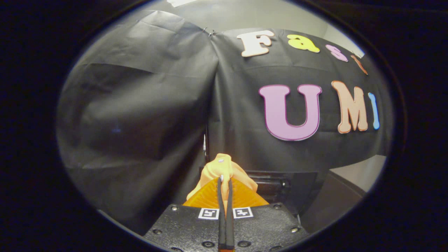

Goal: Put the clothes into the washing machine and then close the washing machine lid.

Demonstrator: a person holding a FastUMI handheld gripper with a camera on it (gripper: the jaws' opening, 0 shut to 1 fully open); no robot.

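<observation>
1. Close up, the gripper [225, 182] has its two slim fingers drawn nearly together, pinching a fold of orange cloth [224, 169] between their tips; both fingers press on the fabric.

2. Each finger is a thin, flat strip with a dark rubbery edge, running side by side with just a sliver of gap between them.

3. At the fingers' root sits a dark block [227, 227] with a pebbled, grainy surface, studded with round screw heads and carrying two small square black-and-white markers [225, 212], one on each side of the fingers.

4. Soft and matte, the orange cloth bunches into a rounded lump just above the fingertips, with a small pale snap or button [221, 160] on its top; looser folds hang down on both sides of the fingers.

5. Below the tips, a broader orange surface [210, 197] with fine ridged lines fans out toward the block; whether it is part of the garment or of the tool cannot be told.

6. Beyond the cloth stands a dark, boxy, hard-edged object [276, 183], low against the backdrop; what it is cannot be told.

7. Behind everything hangs the booth's black cloth wall [140, 105], smooth with a faint sheen, creased and folded where two panels meet in a vertical seam.

8. A pale plain wall [364, 173] and a dark curved surface [332, 203] show beside the boxy object.
</observation>
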